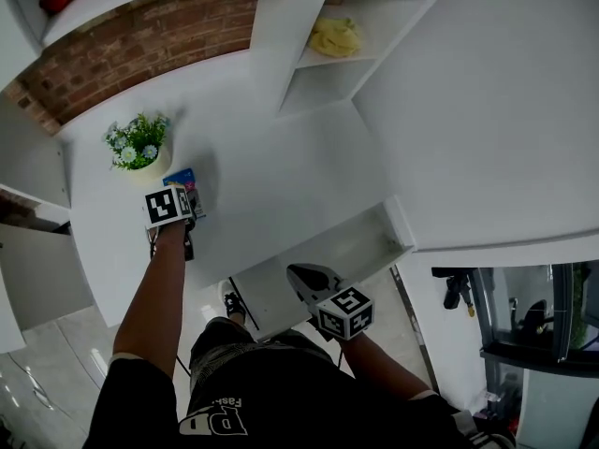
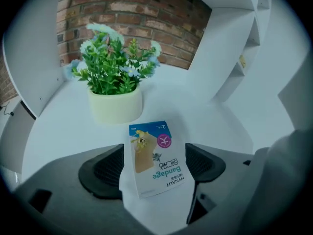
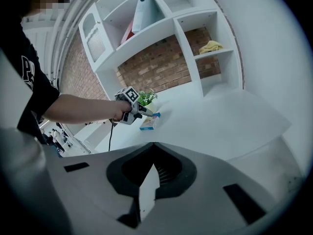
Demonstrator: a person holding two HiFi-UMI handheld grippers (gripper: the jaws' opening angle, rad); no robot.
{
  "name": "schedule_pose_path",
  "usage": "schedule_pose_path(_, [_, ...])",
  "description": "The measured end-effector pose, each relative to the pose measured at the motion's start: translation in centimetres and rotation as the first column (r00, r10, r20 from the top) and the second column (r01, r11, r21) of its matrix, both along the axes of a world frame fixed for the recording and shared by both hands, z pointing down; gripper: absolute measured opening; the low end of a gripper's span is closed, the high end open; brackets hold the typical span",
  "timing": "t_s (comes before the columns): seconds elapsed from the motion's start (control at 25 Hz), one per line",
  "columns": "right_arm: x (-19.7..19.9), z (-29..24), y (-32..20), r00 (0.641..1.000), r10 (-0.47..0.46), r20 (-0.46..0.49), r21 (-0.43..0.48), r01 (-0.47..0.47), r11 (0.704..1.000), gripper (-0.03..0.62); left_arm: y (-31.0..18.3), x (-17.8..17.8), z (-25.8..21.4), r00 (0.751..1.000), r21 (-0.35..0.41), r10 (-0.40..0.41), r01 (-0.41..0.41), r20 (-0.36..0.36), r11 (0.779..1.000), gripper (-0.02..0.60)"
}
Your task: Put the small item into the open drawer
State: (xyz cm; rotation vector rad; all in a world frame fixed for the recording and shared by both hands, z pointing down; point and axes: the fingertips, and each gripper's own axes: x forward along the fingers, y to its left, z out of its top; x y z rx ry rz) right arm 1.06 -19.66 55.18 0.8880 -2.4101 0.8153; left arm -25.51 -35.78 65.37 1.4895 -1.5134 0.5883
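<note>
Left tongs (image 2: 152,163): spread wide and tipped down over the table (image 1: 281,148). The pads stand on either side of the bandage box (image 2: 151,146) without pinching it.
Bandage box: lies flat on the table between your left pads, blue end toward the flower pot (image 2: 115,104). In the head view it sits at the left of the frame, just below the pot.
Room round the box: the pot stands just beyond it, near but apart. To the right the table surface runs bare up to the shelf upright (image 1: 295,45). A white side panel closes the left, upper left in the left gripper view.
Right tongs (image 3: 153,153): pressed together at the tips, nothing between them. In the head view they hang at lower centre, over the near left end of the open drawer (image 1: 374,237).
Open drawer: stands pulled out below the table's front edge, lower centre of the head view. Its inside shows white and bare. Its right end wall sits by the corner of the tall white panel on the right.
Gap between tongs: your two hands are well apart, the table's front edge running between them.
Back edge: a brick wall (image 1: 140,40) bounds the table at upper left. A yellow cloth (image 1: 335,37) lies in a shelf compartment at top centre.
</note>
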Motion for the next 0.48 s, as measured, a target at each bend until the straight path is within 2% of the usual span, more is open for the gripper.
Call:
schedule_pose_path(0.24, [-0.2, 0.5, -0.4, 1.0, 0.031, -0.006, -0.011, -0.031, 0.999, 0.005, -1.0, -0.2, 2.3, 1.0, -0.09, -0.014, 0.015, 0.016, 0.996, 0.411])
schedule_pose_path(0.48, [-0.4, 1.1, -0.8, 0.999, 0.053, -0.011, -0.023, -0.053, 0.998, 0.005, -1.5, -0.2, 4.1, 1.0, -0.148, -0.019, 0.021, 0.018, 0.989, 0.42])
